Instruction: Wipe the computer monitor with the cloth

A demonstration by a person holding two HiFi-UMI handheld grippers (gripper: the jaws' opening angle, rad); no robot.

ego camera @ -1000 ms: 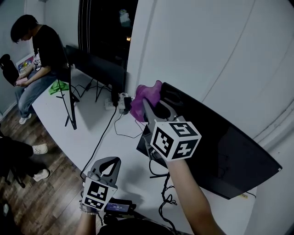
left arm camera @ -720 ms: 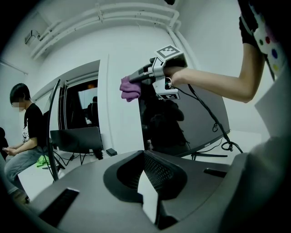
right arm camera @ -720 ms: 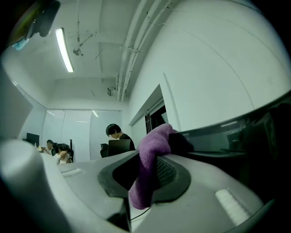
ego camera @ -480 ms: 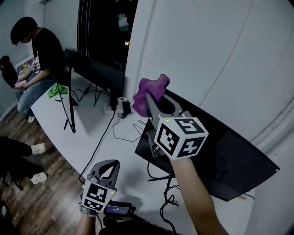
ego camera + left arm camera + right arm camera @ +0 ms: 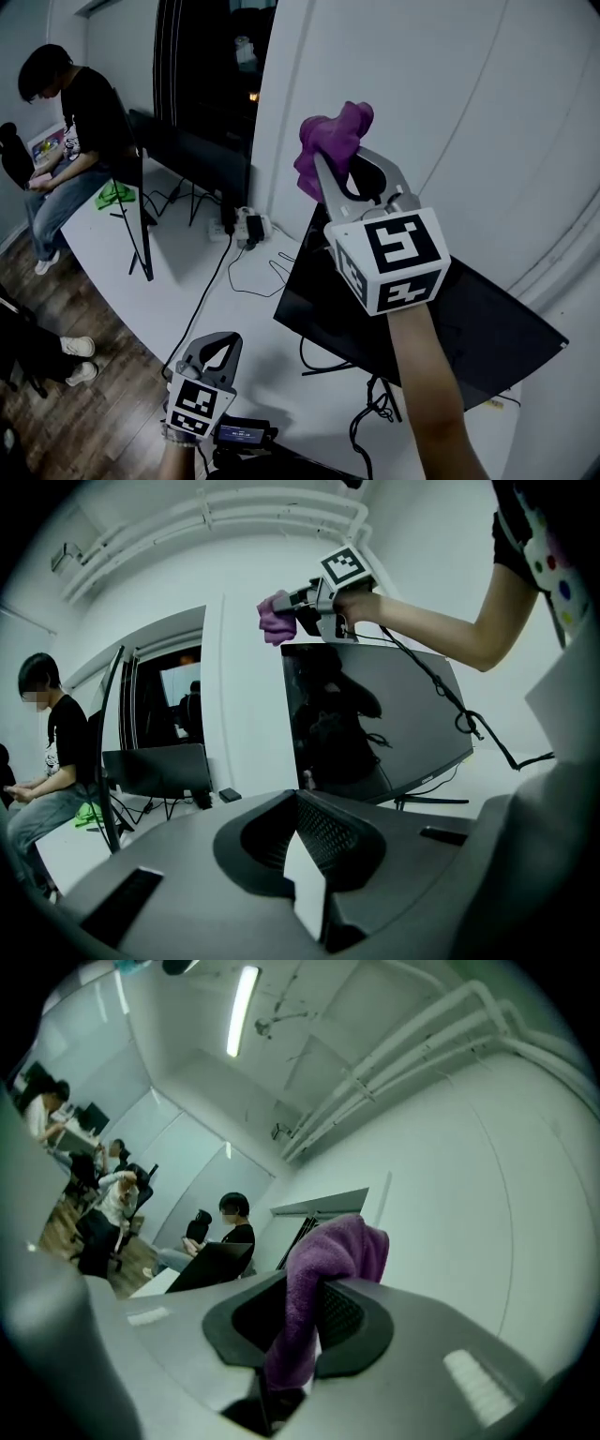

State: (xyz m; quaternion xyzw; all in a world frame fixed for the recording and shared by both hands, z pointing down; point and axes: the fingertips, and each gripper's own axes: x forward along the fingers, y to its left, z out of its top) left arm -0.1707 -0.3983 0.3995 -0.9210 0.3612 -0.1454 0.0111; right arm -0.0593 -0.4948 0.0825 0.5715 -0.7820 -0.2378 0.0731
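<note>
Your right gripper (image 5: pixel 338 169) clamps the purple cloth (image 5: pixel 332 141), held just above the monitor (image 5: pixel 469 323). Your left gripper (image 5: pixel 223 343) hangs low, jaws together, empty.

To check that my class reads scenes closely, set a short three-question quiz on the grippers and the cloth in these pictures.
1. True or false: the left gripper holds the cloth.
2. The cloth's colour is: A green, B purple, C white.
3. Fill in: the left gripper's jaws are ____, with nothing between them.
Key: 1 false; 2 B; 3 shut.
</note>
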